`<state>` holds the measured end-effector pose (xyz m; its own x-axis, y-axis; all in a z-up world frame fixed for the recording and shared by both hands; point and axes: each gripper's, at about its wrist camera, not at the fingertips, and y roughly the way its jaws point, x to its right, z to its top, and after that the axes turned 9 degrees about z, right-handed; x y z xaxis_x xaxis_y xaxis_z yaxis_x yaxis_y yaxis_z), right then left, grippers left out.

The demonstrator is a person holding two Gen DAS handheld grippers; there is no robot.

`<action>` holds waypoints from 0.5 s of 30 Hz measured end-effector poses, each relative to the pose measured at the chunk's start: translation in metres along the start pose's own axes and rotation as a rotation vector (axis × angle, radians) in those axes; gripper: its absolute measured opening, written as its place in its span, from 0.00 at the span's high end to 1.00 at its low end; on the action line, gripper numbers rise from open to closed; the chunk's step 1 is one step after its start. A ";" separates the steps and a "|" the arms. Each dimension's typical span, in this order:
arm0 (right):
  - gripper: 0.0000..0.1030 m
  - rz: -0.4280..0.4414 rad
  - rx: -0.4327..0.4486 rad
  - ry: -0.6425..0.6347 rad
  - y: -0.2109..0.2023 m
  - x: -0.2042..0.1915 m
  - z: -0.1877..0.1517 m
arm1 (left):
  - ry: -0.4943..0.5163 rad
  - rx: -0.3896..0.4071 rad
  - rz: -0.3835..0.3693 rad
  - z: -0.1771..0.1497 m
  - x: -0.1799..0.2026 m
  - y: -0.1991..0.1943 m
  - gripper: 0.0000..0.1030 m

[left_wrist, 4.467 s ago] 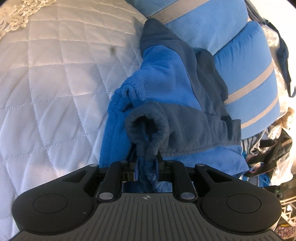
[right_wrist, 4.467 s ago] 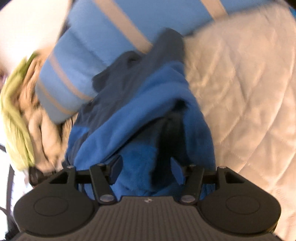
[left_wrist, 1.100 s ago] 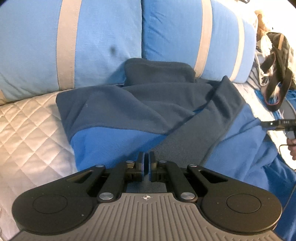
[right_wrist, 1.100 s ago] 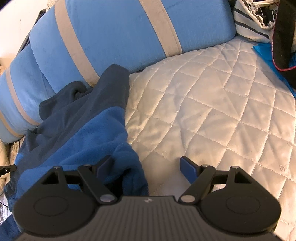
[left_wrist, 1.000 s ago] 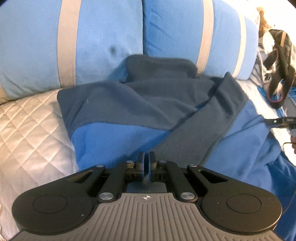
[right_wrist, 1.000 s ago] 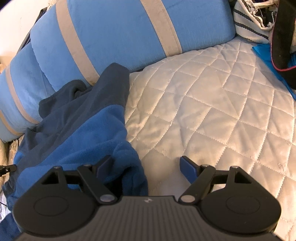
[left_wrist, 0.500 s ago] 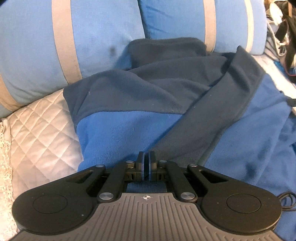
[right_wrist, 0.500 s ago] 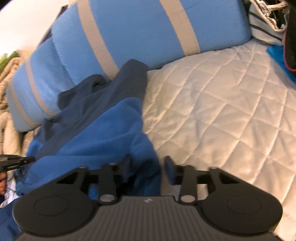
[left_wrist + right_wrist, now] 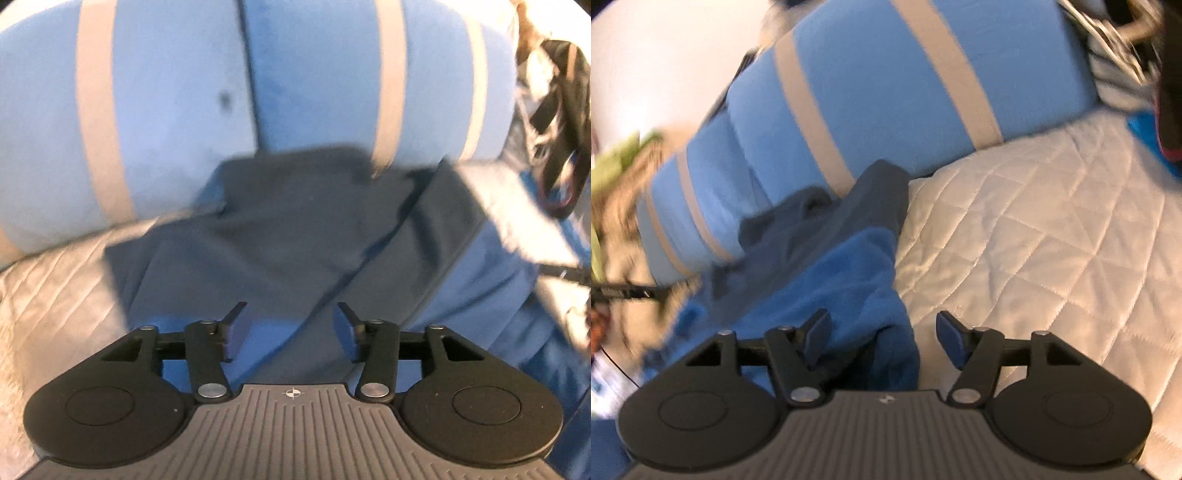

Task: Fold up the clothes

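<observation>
A fleece garment (image 9: 295, 240), navy at the top and bright blue lower down, lies spread on the quilted bedspread (image 9: 55, 295) against the pillows. My left gripper (image 9: 290, 321) hovers over its near edge. Its jaws are opening and nothing is pinched between them; the fleece shows below the gap. In the right wrist view the fleece (image 9: 842, 280) runs from the pillows down to my right gripper (image 9: 882, 330). Those jaws are opening too. A bunched blue fold lies between the fingers, nearer the left one, and the pads do not press on it.
Two blue pillows with beige stripes (image 9: 166, 110) (image 9: 886, 92) line the back of the bed. A black strapped bag (image 9: 557, 122) and striped cloth (image 9: 1115, 55) sit at the right. Green and beige clothes (image 9: 617, 177) are piled at the left. Bare bedspread (image 9: 1052, 240) stretches right of the fleece.
My left gripper has opened, released the fleece edge and lifted away. My right gripper narrowed on the blue fold half a second ago and has since widened, swinging left.
</observation>
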<state>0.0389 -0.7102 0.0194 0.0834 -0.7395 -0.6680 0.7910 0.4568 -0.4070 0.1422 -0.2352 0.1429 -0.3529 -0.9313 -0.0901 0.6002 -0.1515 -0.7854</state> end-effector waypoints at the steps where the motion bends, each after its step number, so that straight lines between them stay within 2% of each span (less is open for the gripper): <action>1: 0.28 0.018 0.011 0.034 0.000 0.005 0.001 | -0.007 0.009 -0.011 0.006 0.007 -0.001 0.47; 3: 0.28 0.034 0.022 0.063 0.002 0.012 0.003 | -0.020 0.018 -0.037 0.018 0.021 0.002 0.47; 5: 0.34 0.044 0.014 0.073 0.007 0.017 0.004 | -0.031 0.023 -0.065 0.027 0.035 0.010 0.47; 6: 0.45 0.053 0.006 0.076 0.010 0.018 0.003 | -0.037 0.025 -0.079 0.031 0.043 0.014 0.47; 10: 0.71 0.067 -0.003 0.048 0.014 0.019 -0.002 | -0.023 0.047 -0.122 0.046 0.073 0.033 0.47; 15: 0.78 0.043 0.016 -0.034 0.012 0.010 -0.011 | -0.007 0.083 -0.177 0.061 0.109 0.060 0.47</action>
<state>0.0427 -0.7073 0.0010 0.1378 -0.7355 -0.6634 0.7955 0.4812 -0.3683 0.1837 -0.3659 0.1233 -0.4533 -0.8900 0.0494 0.5866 -0.3396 -0.7352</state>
